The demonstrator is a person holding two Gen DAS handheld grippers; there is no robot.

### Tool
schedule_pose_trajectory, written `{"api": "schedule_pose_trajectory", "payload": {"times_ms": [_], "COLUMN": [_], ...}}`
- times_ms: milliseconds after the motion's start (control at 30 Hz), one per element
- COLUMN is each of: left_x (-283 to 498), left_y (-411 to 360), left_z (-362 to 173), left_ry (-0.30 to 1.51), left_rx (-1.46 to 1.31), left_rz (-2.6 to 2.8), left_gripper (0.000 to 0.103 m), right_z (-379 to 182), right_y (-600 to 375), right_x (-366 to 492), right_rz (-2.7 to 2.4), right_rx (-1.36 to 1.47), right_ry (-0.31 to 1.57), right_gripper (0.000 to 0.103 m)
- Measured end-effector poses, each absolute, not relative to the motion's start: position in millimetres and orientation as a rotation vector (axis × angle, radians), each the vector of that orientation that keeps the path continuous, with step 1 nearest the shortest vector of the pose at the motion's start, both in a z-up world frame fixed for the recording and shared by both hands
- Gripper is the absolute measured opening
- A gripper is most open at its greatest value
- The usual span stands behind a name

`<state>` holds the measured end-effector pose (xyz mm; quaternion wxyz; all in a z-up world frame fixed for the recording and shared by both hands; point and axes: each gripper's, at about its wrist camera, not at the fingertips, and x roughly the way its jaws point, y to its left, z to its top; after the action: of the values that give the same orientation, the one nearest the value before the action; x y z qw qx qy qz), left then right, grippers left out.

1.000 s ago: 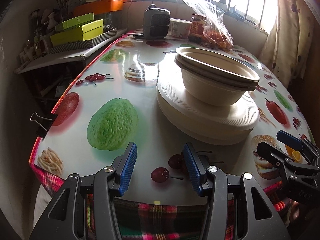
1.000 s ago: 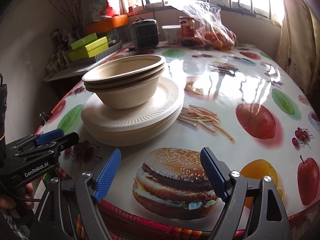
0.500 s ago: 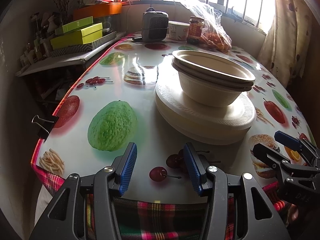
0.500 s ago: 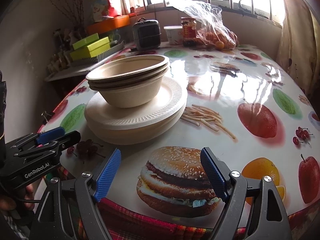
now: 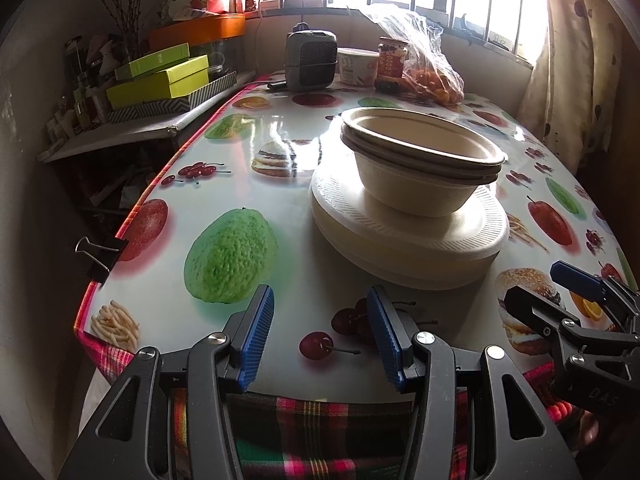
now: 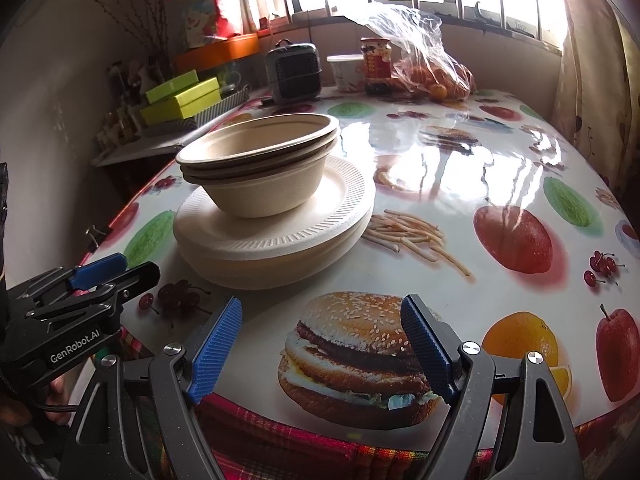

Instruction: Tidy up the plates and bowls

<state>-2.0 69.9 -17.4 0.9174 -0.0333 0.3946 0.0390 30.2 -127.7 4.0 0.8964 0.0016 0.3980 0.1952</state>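
A nest of beige paper bowls [image 5: 420, 176] [image 6: 260, 168] stands on a stack of white foam plates [image 5: 408, 240] [image 6: 280, 236] in the middle of the table. My left gripper [image 5: 320, 332] is open and empty at the table's near edge, short of the plates. My right gripper [image 6: 322, 344] is open and empty over the printed burger, to the right of the stack. Each gripper shows at the edge of the other's view: the right one [image 5: 560, 292] and the left one [image 6: 112, 270].
The table [image 5: 288, 144] has a glossy fruit-print cover. At its far end stand a small grey heater [image 5: 310, 60], a white cup [image 5: 357, 66], a red jar [image 5: 392, 65] and a plastic bag of oranges [image 5: 432, 76]. Green boxes [image 5: 160, 80] lie on a side shelf at left. A binder clip [image 5: 98, 252] grips the left edge.
Both grippers have drawn back a little toward the table's near edge. The bowls and plates have not moved. Both grippers stay open.
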Motion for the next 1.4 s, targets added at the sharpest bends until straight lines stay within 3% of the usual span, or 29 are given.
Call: {"api": "schedule_pose_trajectory", "payload": {"times_ms": [1400], "left_x": [-0.6], "left_y": [67.5], "left_z": [-15.1], "left_ry": [0.811], "left_rx": [-0.051], "left_rz": [0.083], "left_gripper": [0.050], "right_z": [9.7], "right_y": [-129.4], "right_x": [29.1], "right_rz": [0.399], "right_rx": [0.011], "right_ry": [0.819], "right_gripper": [0.082]}}
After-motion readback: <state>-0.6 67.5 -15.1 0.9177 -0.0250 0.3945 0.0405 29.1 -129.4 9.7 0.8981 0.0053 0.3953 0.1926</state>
